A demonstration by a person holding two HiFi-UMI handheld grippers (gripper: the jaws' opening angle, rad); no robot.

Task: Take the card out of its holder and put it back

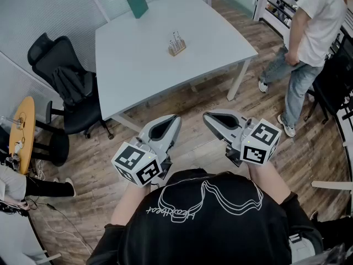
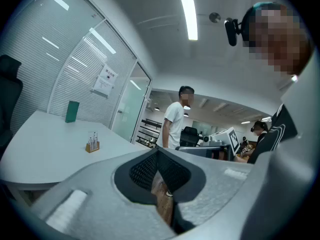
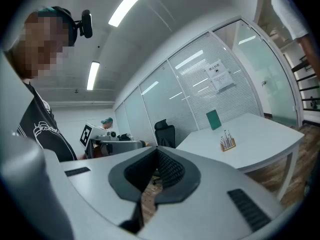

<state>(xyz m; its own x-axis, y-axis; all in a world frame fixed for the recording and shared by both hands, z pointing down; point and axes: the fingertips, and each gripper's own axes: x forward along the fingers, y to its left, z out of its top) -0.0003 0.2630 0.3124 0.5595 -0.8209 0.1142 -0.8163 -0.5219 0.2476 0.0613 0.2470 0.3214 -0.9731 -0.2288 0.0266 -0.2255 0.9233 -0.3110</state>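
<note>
I have not started the task: my left tool point(image 1: 174, 119) and right tool point(image 1: 207, 116) are both closed and empty, well short of the card point(image 1: 176, 38) standing in its wooden holder point(image 1: 177, 49) on the white tabletop point(image 1: 138, 59), so next I must step closer and open one.

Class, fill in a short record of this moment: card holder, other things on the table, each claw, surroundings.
Card holder: upright on the white table, cards in it
Also on table: green book, standing at far edge
Left claw: shut, empty, short of the table
Right claw: shut, empty, short of the table
Surroundings: black chair at table's left; bystander at its right
</note>
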